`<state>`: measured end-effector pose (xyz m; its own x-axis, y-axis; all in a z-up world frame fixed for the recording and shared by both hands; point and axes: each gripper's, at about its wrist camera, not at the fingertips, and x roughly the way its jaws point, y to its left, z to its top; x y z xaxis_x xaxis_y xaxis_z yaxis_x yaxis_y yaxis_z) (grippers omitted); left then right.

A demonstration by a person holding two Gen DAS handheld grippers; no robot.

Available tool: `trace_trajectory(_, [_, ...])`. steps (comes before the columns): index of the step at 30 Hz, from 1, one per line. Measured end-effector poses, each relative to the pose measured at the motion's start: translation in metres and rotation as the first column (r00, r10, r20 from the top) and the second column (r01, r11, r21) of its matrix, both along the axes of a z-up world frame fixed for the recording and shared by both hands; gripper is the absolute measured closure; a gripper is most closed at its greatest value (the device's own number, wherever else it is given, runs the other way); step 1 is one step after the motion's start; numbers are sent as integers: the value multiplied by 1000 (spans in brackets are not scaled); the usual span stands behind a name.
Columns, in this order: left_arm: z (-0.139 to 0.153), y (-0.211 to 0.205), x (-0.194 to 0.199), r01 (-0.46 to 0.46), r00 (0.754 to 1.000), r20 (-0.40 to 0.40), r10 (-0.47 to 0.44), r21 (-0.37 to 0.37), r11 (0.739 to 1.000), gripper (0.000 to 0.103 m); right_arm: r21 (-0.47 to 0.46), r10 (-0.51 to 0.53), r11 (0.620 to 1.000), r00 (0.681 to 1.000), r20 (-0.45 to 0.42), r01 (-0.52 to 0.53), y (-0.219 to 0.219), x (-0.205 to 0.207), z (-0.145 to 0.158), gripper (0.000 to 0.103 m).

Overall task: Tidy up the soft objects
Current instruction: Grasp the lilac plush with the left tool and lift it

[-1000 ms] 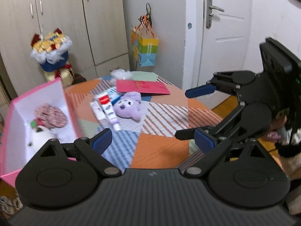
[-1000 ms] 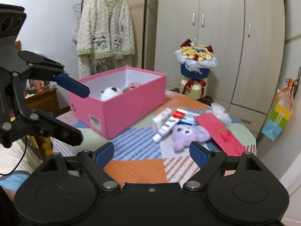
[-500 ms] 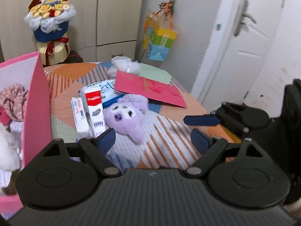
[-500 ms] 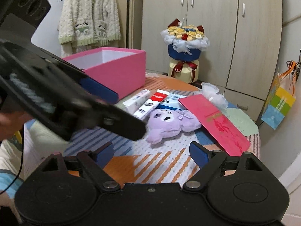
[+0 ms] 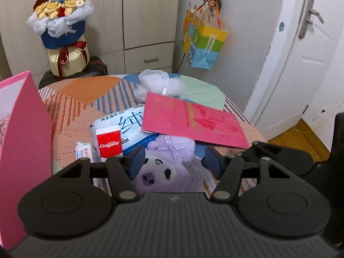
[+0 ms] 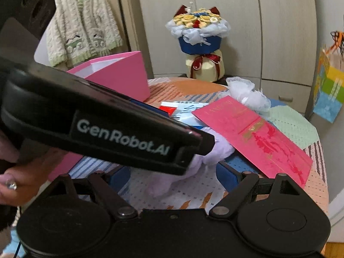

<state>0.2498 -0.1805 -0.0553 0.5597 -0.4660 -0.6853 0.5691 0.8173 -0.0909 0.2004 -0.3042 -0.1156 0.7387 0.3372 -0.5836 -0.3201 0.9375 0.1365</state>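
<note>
Left gripper (image 5: 171, 160) jaws just been closing, purple plush (image 5: 165, 167) between pads, not yet pinched. Right gripper (image 6: 173, 176) wide open, holding nothing, plush just ahead. Best squeeze head squarely, lift clear of red card (image 5: 193, 121).

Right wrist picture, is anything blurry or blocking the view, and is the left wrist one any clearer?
Right wrist view: the left gripper's body crosses close to the lens, soft and slightly smeared, hiding most of the purple plush toy; the cardigan behind is blurred too. Left wrist view: sharper, the toy's face and the Colgate box read clearly; straight door edges bow from fisheye distortion.
</note>
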Motion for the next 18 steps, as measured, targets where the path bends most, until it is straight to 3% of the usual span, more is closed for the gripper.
trace_trajectory(7, [-15, 2, 22, -43, 994, -102, 42, -7, 999, 43, -34, 1, 999, 1000, -9, -1, 4, 8, -9, 14])
trace_trajectory(14, [-19, 12, 37, -105, 986, -135, 100, -27, 994, 43, -18, -13, 1000, 1000, -16, 12, 4, 12, -11, 14])
trace_trajectory(18, [-27, 8, 40, -75, 986, -153, 72, -13, 997, 43, -49, -21, 999, 1000, -8, 21, 8, 14, -13, 16])
